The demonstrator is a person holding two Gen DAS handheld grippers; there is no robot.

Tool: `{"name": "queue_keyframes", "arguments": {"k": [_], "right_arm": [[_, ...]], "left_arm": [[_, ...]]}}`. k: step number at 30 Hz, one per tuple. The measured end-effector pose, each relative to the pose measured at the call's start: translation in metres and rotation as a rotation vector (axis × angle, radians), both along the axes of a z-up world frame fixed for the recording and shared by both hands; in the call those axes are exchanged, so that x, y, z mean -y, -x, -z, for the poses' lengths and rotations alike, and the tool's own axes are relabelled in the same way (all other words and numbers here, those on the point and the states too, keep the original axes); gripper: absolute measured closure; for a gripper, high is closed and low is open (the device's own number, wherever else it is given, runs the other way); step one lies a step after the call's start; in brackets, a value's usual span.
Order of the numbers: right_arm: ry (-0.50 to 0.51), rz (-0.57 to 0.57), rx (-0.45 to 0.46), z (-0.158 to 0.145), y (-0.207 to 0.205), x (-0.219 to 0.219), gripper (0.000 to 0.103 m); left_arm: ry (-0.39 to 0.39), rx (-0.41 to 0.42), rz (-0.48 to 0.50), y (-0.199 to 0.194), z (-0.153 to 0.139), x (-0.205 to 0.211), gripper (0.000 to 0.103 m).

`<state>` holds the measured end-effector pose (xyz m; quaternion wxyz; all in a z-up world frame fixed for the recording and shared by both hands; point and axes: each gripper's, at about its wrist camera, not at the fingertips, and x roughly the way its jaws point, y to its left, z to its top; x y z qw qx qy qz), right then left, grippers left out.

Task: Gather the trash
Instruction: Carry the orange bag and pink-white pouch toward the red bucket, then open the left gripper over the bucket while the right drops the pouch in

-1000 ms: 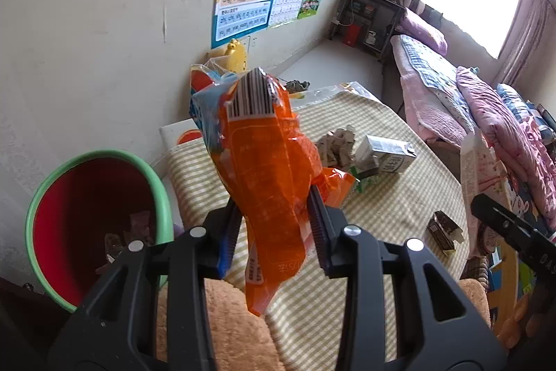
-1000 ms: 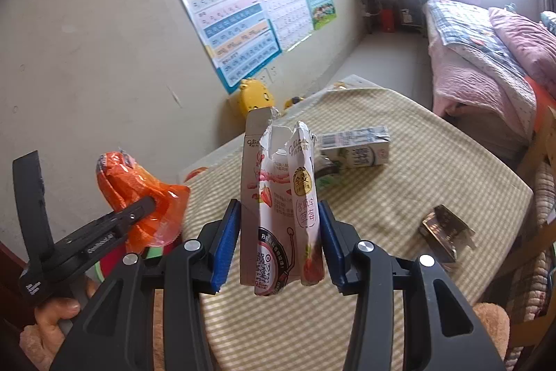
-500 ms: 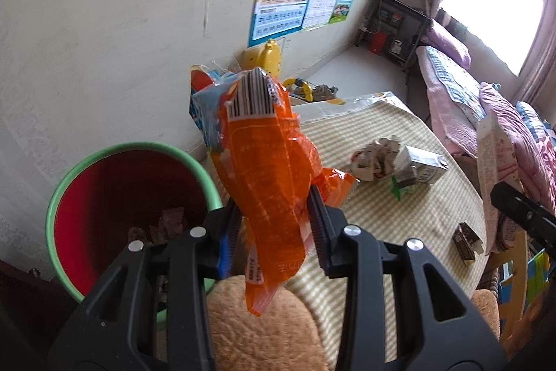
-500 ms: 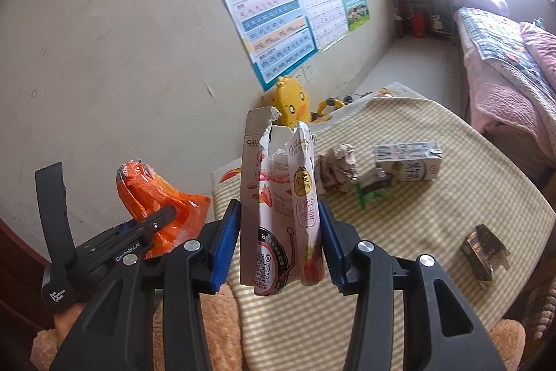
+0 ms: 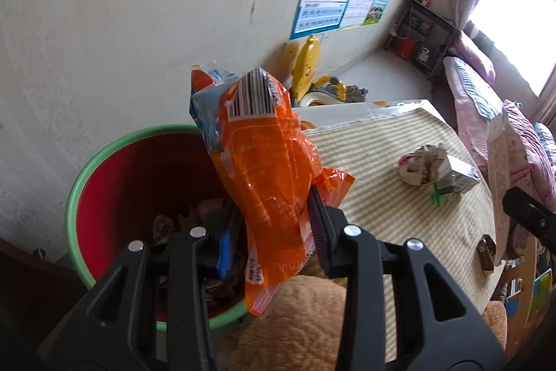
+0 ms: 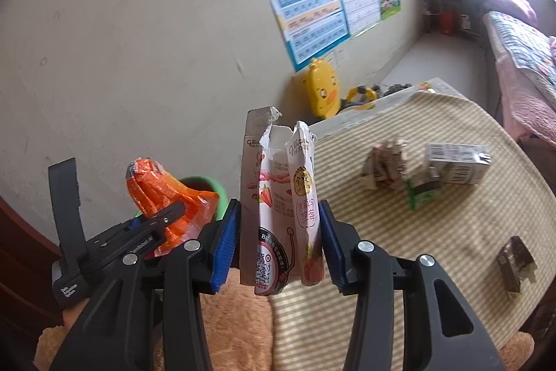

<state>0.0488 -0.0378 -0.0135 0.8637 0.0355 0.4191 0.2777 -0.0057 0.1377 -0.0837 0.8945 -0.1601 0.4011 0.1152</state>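
Carry-to-bin step: left gripper (image 5: 271, 232) clamps the orange wrapper (image 5: 267, 169) just over the bin's (image 5: 104, 159) near rim, right gripper (image 6: 278, 235) clamps the torn carton (image 6: 278, 197) right of it; next, judged, centre each and release.

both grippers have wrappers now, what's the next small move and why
Probably carry the left gripper a little further over the red bin and then let go. It is shut on the orange wrapper, which hangs at the bin's near rim rather than squarely over the opening, where trash already lies. The right gripper, shut on the torn strawberry box, can follow.
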Motion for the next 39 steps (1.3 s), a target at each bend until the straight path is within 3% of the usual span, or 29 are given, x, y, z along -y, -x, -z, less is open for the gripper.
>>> {"name": "queue_keyframes", "arguments": {"k": [18,39], "right_arm": [[0.023,-0.165,-0.06,0.021,0.002,-0.081,0.059],[0.019,-0.3,-0.092,0.028,-0.009,-0.147,0.059]], "left_arm": [[0.01,-0.079,-0.124,0.017,0.031,-0.056,0.067],[0.035,-0.126,-0.185,0.018,0.055,-0.086,0.067]]}}
